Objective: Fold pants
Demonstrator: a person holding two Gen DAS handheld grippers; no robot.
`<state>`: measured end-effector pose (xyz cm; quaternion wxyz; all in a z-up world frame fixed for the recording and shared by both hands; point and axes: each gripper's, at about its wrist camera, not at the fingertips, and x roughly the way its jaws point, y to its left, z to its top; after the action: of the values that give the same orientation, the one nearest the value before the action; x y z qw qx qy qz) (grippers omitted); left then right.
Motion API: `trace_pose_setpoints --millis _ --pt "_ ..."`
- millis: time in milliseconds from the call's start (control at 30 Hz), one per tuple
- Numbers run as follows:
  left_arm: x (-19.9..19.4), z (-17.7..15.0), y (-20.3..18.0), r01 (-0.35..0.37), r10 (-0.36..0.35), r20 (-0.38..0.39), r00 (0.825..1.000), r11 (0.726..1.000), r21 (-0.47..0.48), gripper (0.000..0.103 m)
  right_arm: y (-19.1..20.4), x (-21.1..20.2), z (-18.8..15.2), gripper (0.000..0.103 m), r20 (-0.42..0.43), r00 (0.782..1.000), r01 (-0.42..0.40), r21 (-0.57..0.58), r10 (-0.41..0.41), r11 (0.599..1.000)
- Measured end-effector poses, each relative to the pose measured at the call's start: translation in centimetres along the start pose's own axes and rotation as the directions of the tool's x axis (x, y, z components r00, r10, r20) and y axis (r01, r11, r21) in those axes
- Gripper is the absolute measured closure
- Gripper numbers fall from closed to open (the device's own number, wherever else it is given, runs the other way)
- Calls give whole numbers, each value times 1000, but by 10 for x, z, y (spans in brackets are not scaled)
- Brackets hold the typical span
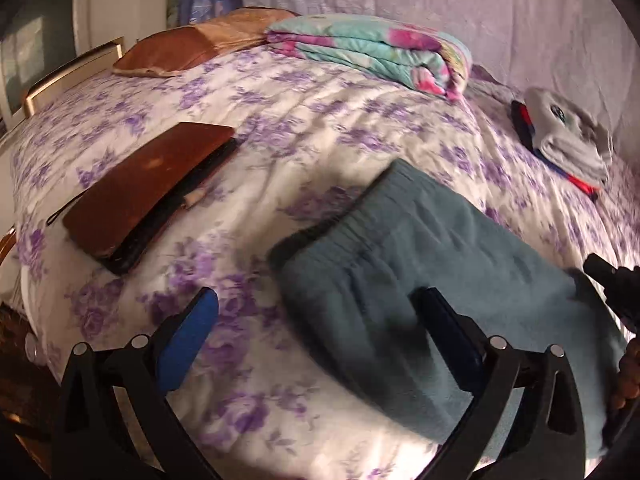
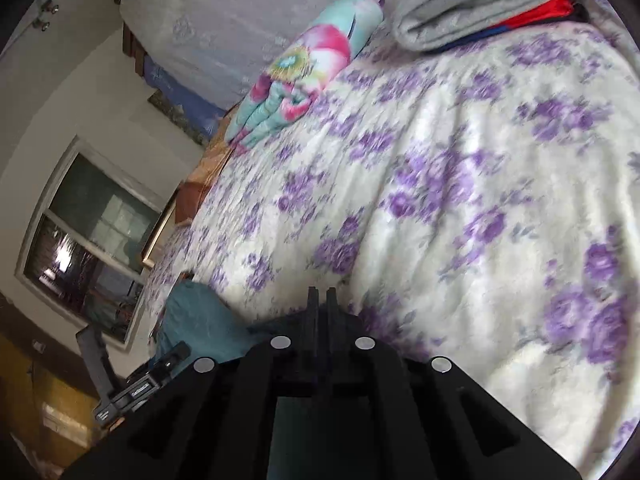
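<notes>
Teal pants [image 1: 420, 264] lie folded on the floral bedspread [image 1: 320, 128], waistband toward the far left. My left gripper [image 1: 316, 304] is open above their near left edge, its right finger over the cloth, its left finger over bare bedspread. In the right wrist view my right gripper [image 2: 321, 292] has its fingers pressed together, low over the bedspread [image 2: 460, 200]; teal cloth [image 2: 192, 320] lies just left of and under it, and whether cloth is pinched between the fingers is hidden. The right gripper's body also shows in the left wrist view [image 1: 612, 284] at the pants' right end.
A brown folded item on a dark one [image 1: 148, 196] lies to the left. A floral folded blanket [image 1: 372, 52] and brown pillows [image 1: 188, 48] sit at the back. A grey folded garment on red-blue cloth [image 1: 568, 140] lies at the right. A window [image 2: 88, 248] is beyond the bed.
</notes>
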<state>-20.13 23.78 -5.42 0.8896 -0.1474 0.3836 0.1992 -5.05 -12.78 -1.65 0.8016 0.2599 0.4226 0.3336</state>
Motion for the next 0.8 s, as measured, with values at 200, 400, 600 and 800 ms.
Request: trace_pose_setpoints --millis 200,400,600,800 --pt "-37 0 -33 151 -157 111 981 987 62 5 27 3 -5 67 -11 1000 -8 -140 6 990" --pt "16 -15 -92 -128 106 83 991 933 337 4 12 29 -6 58 -149 989 -1 -81 -11 997" --pt "1 -17 -76 -81 53 127 991 970 230 4 11 -18 6 55 104 994 53 -68 -46 996" --pt "-42 -26 -103 105 -174 201 964 943 316 4 42 19 -11 28 -106 993 29 -242 -57 970"
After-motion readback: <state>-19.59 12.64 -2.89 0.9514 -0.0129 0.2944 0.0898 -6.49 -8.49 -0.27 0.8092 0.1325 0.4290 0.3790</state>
